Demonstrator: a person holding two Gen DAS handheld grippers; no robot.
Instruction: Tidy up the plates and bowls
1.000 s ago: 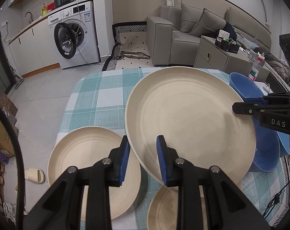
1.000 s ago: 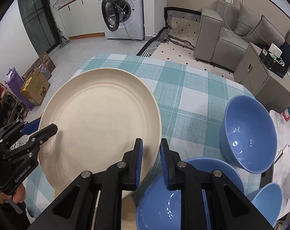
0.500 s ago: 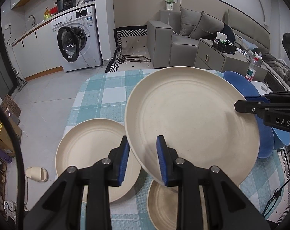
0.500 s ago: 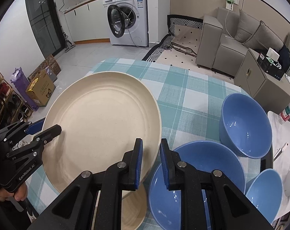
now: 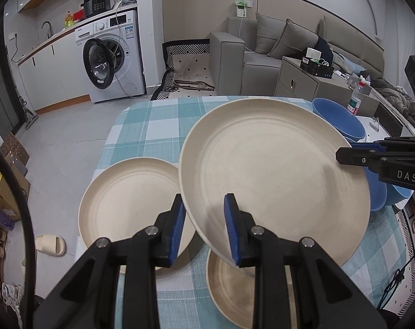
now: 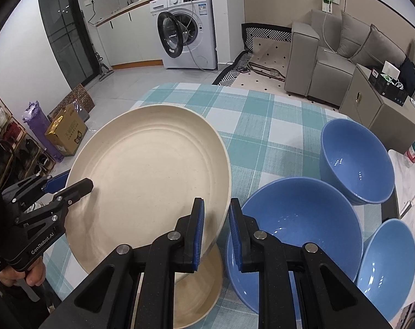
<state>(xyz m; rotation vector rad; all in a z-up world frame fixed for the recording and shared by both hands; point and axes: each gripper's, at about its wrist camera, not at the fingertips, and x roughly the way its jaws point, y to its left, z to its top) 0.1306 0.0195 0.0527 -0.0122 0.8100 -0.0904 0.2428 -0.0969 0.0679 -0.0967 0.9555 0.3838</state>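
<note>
A large cream plate [image 5: 276, 175] hangs tilted above the checked table, held from both sides. My left gripper [image 5: 204, 219] is shut on its near-left rim. My right gripper [image 6: 215, 219] is shut on the opposite rim [image 6: 223, 170], and its tip also shows in the left wrist view [image 5: 341, 153]. Beneath the large plate a second cream plate [image 5: 130, 200] lies on the cloth at the left. A smaller cream plate [image 5: 234, 288] lies partly hidden right under the held one. Three blue bowls stand at the right: a wide one [image 6: 298, 219], a deep one [image 6: 355, 161] and a small one [image 6: 385, 268].
The teal checked tablecloth [image 5: 152, 126] shows bare at the far half. A hand [image 6: 18, 274] grips the left tool's handle. Beyond the table are a washing machine [image 5: 111, 60], a grey sofa [image 5: 262, 54] and a cabinet [image 5: 303, 82]. A slipper [image 5: 49, 244] lies on the floor.
Both grippers have drawn back toward the near side of the table with the large plate between them. More of the small plate and the third blue bowl have come into sight.
</note>
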